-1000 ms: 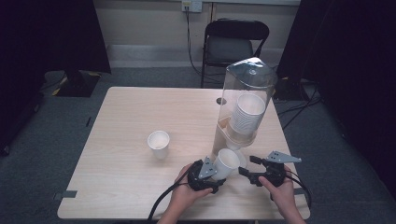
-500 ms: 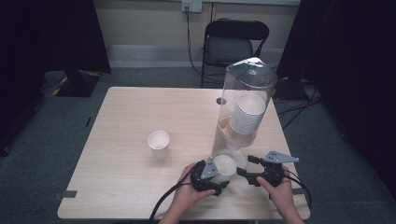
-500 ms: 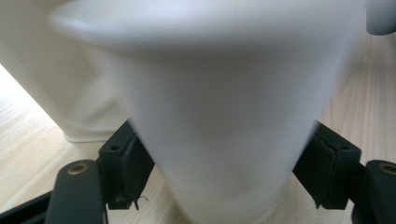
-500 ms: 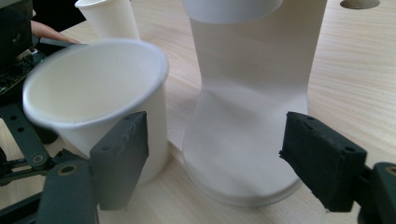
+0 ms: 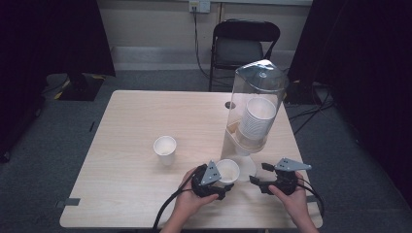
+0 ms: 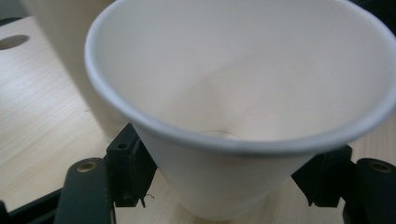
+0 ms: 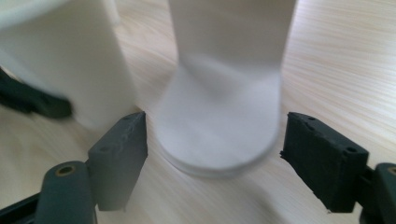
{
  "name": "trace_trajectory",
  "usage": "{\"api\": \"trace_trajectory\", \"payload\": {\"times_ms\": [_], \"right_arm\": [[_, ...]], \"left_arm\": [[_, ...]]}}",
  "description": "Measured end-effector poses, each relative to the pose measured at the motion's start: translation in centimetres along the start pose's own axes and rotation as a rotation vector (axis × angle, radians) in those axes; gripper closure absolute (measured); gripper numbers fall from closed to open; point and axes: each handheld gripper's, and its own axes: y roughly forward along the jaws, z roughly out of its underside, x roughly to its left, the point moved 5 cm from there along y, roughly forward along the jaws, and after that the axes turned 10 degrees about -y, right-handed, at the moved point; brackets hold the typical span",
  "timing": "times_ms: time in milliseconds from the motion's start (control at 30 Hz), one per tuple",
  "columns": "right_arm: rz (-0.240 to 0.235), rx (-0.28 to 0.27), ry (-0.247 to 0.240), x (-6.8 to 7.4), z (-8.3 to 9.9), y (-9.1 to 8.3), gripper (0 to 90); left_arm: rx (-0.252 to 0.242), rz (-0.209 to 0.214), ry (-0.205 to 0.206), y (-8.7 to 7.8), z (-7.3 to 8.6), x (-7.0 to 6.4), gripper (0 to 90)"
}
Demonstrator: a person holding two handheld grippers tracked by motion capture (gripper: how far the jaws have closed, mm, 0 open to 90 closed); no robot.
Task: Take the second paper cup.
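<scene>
I see a light wooden table point(image 5: 136, 121) on grey carpet point(image 5: 58, 160), with a small round hole point(image 5: 230, 105) near its far edge. Behind it stands a black folding chair point(image 5: 245, 46) against a pale wall point(image 5: 145, 24), where a cable hangs from an outlet point(image 5: 199, 6). Dark curtains point(image 5: 48, 39) close off both sides.

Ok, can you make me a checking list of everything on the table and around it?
Surface: wooden table, with a round hole by the dispenser.
Job's things: paper cup in the left tongs; cup dispenser holding stacked cups.
Clutter: second paper cup standing alone.
Grippers: left tongs shut on the paper cup; right tongs open, facing the dispenser's foot.
Cables: one trails from each of the tongs.
Surroundings: black chair, dark curtains, wall socket.
</scene>
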Motion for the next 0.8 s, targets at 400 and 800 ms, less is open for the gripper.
{"api": "trace_trajectory", "payload": {"times_ms": [400, 800], "right_arm": [[0.052, 0.073, -0.006, -1.6, 1.5, -0.5, 13.4], [0.056, 0.064, 0.013, -2.2, 1.7, -1.3, 13.9]], "left_arm": [[0.059, -0.143, -0.075, -3.1, 2.4, 4.7, 29.6], [0.172, -0.185, -0.137, -4.7, 4.5, 5.4, 15.8]]}}
